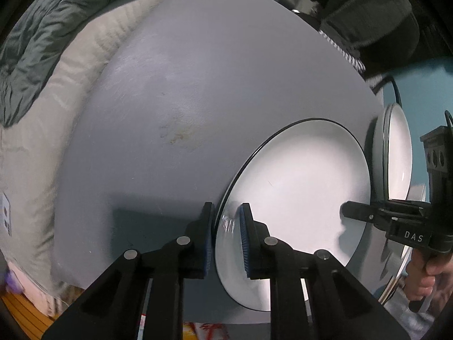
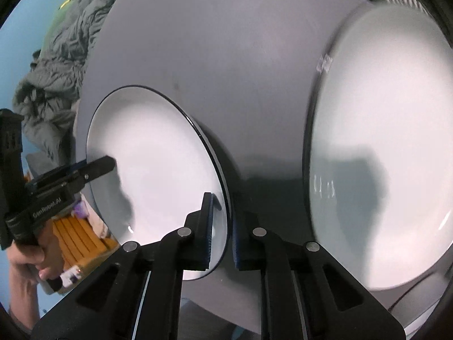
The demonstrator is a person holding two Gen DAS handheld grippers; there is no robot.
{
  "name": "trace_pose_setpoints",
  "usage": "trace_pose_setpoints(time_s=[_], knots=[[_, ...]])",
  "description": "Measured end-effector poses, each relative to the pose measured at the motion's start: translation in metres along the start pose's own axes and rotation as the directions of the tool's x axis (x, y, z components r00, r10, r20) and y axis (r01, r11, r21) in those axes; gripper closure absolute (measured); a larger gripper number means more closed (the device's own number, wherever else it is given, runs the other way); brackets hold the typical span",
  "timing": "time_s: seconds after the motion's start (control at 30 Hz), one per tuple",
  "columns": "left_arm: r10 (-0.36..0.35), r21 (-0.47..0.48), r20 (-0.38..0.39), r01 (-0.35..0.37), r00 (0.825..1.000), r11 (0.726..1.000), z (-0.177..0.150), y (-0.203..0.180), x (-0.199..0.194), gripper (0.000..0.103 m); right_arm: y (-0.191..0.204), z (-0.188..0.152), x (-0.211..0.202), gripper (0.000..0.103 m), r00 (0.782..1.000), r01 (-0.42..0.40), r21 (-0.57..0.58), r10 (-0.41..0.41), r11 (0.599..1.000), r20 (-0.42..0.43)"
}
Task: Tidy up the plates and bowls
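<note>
Gripping glossy round plate (image 1: 297, 187) — dark-rimmed, smooth

We see bare grey surface (image 1: 184, 90) open beyond the held plate (image 1: 297, 187); a second plate (image 2: 382, 141) crowds one side, and bedding (image 1: 42, 99) hems the far edge.

Light is dim and cool, with gripper shadows falling on the white plate (image 2: 158, 164), motion blur on the second plate (image 2: 379, 147) at three o'clock, and dark, curved fisheye edges.
</note>
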State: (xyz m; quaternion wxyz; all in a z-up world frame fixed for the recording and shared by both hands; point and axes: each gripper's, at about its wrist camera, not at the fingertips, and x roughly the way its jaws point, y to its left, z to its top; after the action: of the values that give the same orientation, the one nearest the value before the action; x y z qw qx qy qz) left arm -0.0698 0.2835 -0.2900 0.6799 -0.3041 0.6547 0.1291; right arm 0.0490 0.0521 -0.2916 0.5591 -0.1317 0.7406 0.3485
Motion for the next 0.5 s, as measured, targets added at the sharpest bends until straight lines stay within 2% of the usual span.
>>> trace_pose_setpoints(time_s=[0.17,0.5], knots=[[0.007,0.058,-0.029,-0.005,1.000,0.998,-0.009,-0.008,0.004,0.086,-0.015,-0.018,-0.001,0.092,0.998,-0.051,0.082,0.048,0.995,0.034],[-0.015,0.096,-0.066,0.021,0.998,0.995,-0.031,-0.029,0.014,0.088,-0.022,-0.036,0.002,0.092,0.995,-0.077,0.158,0.067,0.984,0.069]])
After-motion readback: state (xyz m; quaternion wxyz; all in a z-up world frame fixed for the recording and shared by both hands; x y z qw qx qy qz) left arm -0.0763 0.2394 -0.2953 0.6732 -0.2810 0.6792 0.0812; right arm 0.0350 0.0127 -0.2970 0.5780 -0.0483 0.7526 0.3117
